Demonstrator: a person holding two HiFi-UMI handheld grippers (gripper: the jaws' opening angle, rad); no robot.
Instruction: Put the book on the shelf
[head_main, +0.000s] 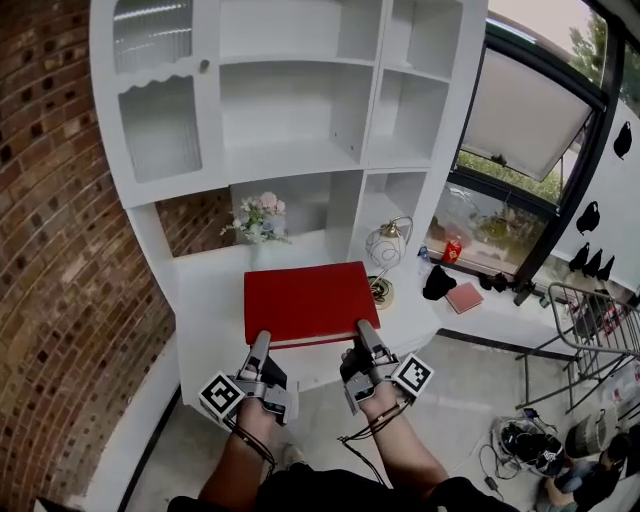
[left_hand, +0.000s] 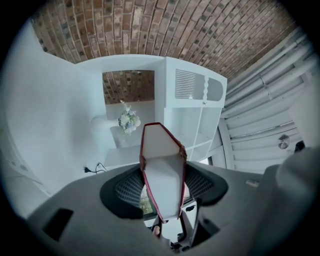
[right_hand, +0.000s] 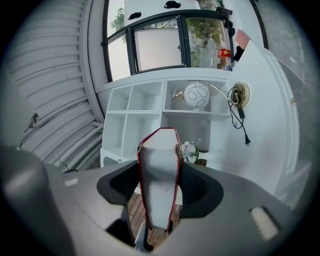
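A person stands in front of a big white shelf (head_main: 290, 150); each hand holds a gripper. The red book (head_main: 310, 298) lies flat, low in front of the shelf, over its white ledge (head_main: 205, 300); I cannot tell if it touches the ledge. The left gripper (head_main: 261, 342) pinches the book's near edge on the left side; the right gripper (head_main: 366, 332) pinches the same edge on the right side; both sets of jaws press on its covers. Some flowers (head_main: 260, 218) sit behind the book; a round lamp (head_main: 388, 246) stands just to the right; a brick wall (head_main: 50, 260) is on the left.
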